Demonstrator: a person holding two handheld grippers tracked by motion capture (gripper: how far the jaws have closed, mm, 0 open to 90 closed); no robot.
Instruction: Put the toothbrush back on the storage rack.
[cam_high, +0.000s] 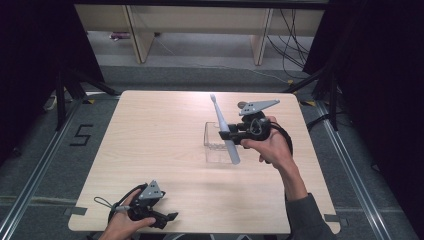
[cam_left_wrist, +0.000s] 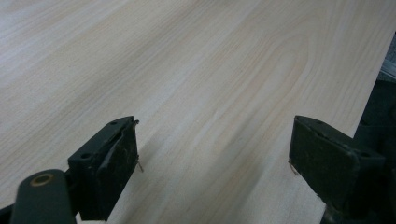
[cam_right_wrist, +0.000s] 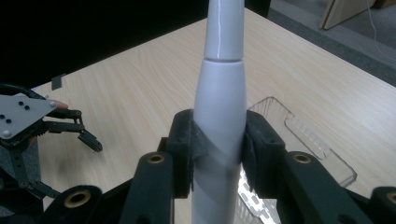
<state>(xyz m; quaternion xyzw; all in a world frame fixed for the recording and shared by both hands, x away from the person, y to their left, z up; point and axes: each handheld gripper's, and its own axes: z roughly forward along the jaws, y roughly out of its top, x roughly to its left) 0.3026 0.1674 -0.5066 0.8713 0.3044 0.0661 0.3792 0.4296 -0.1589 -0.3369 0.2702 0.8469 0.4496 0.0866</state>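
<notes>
A pale wooden table (cam_high: 165, 150) seen from above. The right gripper (cam_high: 231, 131), over the table's right half, has its jaws clamped on the thick body of a white electric toothbrush (cam_high: 223, 131), lifted with its brush head tilted toward the far edge. Just beneath it sits a clear plastic tray (cam_high: 214, 145), well in from every edge. The left gripper (cam_high: 167, 218) rests near the near-left edge, jaws wide apart with nothing between them. Bare tabletop spreads across the left and centre.
</notes>
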